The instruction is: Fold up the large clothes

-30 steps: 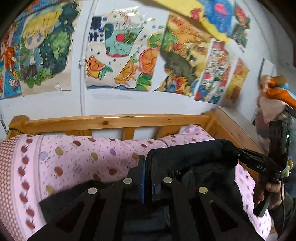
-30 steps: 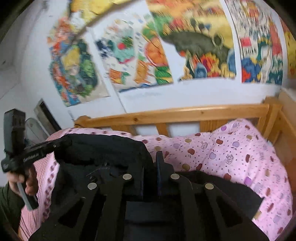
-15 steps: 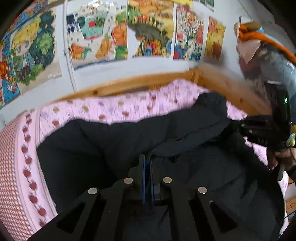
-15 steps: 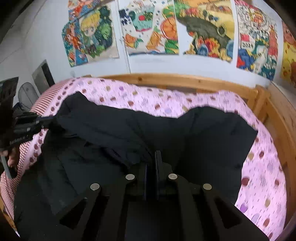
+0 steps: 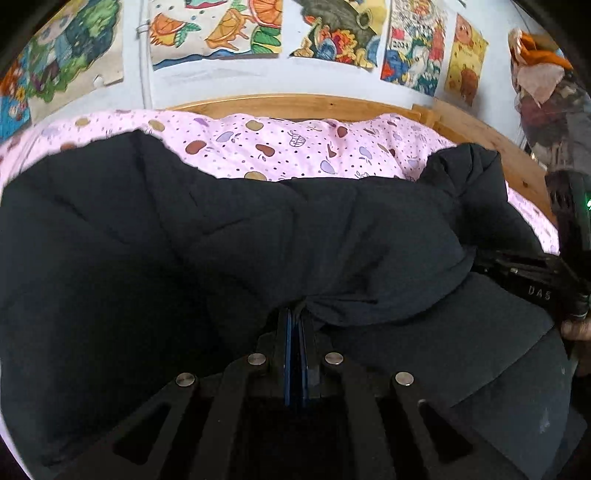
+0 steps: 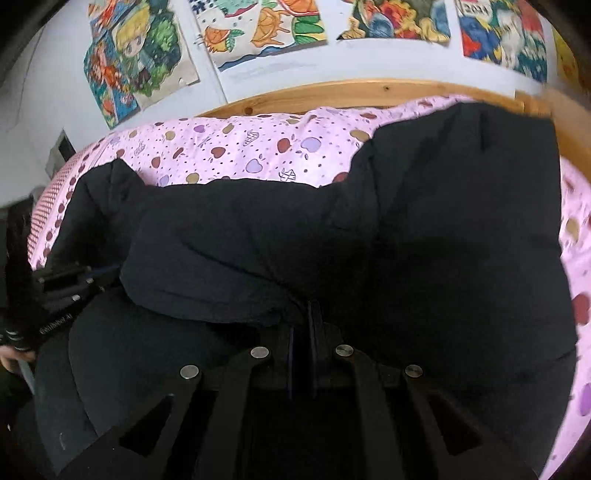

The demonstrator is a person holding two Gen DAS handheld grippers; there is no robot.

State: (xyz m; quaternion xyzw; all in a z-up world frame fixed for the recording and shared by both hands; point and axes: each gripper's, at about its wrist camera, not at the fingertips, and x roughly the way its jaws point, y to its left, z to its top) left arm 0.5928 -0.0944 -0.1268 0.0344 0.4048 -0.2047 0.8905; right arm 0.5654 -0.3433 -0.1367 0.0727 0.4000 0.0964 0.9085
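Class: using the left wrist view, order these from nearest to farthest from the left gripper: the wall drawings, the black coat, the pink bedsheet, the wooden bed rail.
1. black coat, clamped in the left gripper
2. pink bedsheet, beyond the coat
3. wooden bed rail, behind the sheet
4. wall drawings, above the rail

Count, left wrist view: one black padded coat [image 5: 221, 240] is lying across one bed with a pink fruit-print cover [image 5: 295, 147]; one wooden bed rail [image 5: 295, 105] is showing behind it. Five drawings are hanging on the wall, partly cropped: one cartoon-figure drawing [image 5: 66, 55], one orange-slice drawing [image 5: 218, 29], one dark-animal drawing [image 5: 340, 33], one dated drawing [image 5: 410, 55], one yellow drawing [image 5: 465, 70]. Two hand-held grippers are showing: left hand-held gripper [image 5: 294, 321] and right hand-held gripper [image 5: 517, 266]. One hand [image 5: 576, 328] is showing at the right edge.

Right wrist view is giving the same coat count; only four drawings are showing there
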